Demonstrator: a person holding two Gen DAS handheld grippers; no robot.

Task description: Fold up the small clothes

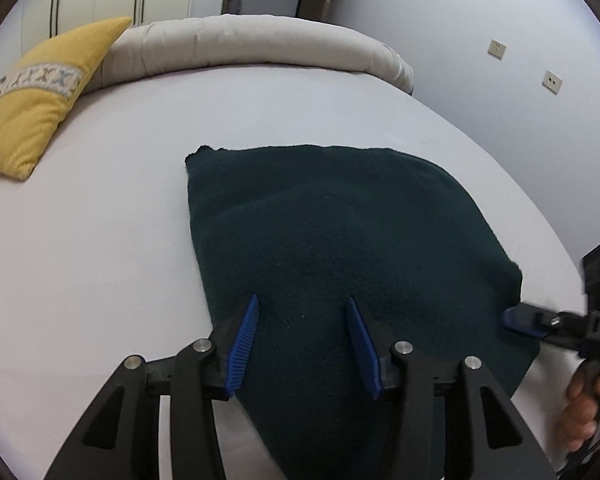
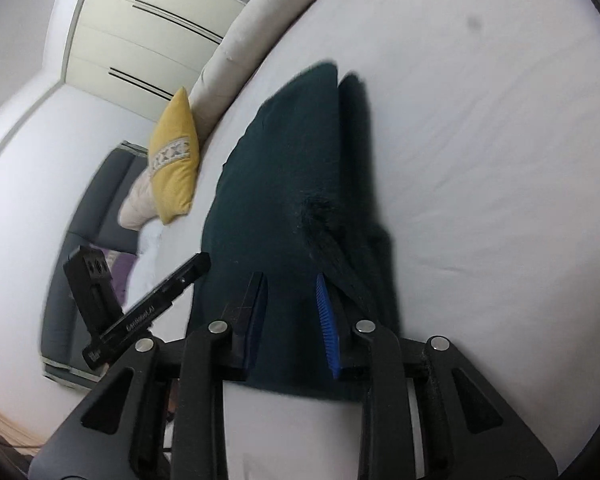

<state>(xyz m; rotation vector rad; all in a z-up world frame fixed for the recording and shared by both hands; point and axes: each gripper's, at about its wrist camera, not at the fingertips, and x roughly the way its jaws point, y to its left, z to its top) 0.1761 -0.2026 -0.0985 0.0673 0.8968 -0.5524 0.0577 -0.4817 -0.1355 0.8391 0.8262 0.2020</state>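
Dark green knit garment (image 1: 340, 232) spread on the white bed sheet (image 1: 100, 240).

A yellow woven cushion (image 1: 40, 100) lies well apart. The left gripper (image 1: 304, 344) hovers agape over the garment's near edge, holding nothing; the right gripper (image 2: 292, 316) (blue ribbed pads) stands parted, fabric between its fingers.

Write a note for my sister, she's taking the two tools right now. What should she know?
Left tool: open, over the near edge of the dark green knitted garment, holding nothing.
Right tool: open at the garment's right edge, no grip.
The garment lies on the white bed sheet, yellow cushion beyond it.
Done: looks partly folded, layered edge showing.
Left: grip an edge and finish folding.
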